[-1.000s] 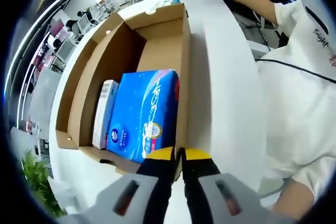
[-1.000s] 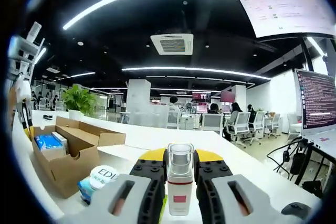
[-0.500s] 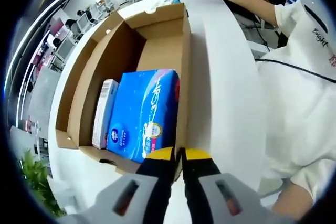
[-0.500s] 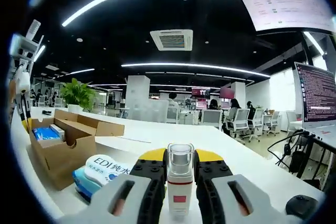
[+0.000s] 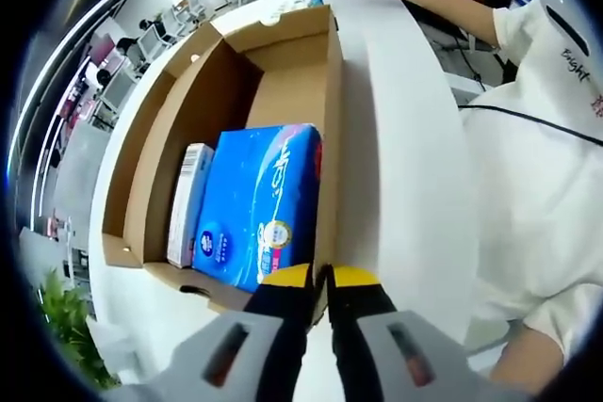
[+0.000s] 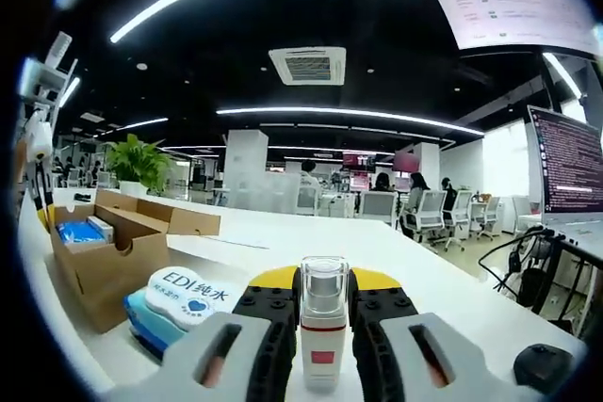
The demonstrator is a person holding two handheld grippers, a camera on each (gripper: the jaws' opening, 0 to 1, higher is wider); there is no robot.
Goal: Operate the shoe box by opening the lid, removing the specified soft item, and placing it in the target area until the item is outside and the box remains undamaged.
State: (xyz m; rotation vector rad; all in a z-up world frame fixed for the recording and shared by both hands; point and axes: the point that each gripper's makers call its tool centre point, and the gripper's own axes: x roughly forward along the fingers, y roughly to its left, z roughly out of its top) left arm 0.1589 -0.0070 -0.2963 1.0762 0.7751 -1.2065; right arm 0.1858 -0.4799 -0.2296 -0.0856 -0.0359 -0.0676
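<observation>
Left gripper view: the left gripper [image 5: 320,280] pinches the box [image 5: 332,91] wall, jaws shut tight on the edge.

Its lid is open. The blue pack [image 5: 259,204] lies inside the box, just ahead of these jaws and a bit to their left, touching the wall they hold. Its long side runs the same way as the box, away from the jaws. A small white carton [image 5: 188,202] sits beside it. In the right gripper view, the right gripper [image 6: 323,313] holds a little bottle [image 6: 322,322] between its jaws over the table [image 6: 415,275]. A wipes pack [image 6: 179,303] lies near, the box is farther left. The left gripper is much nearer the blue pack, I think.
</observation>
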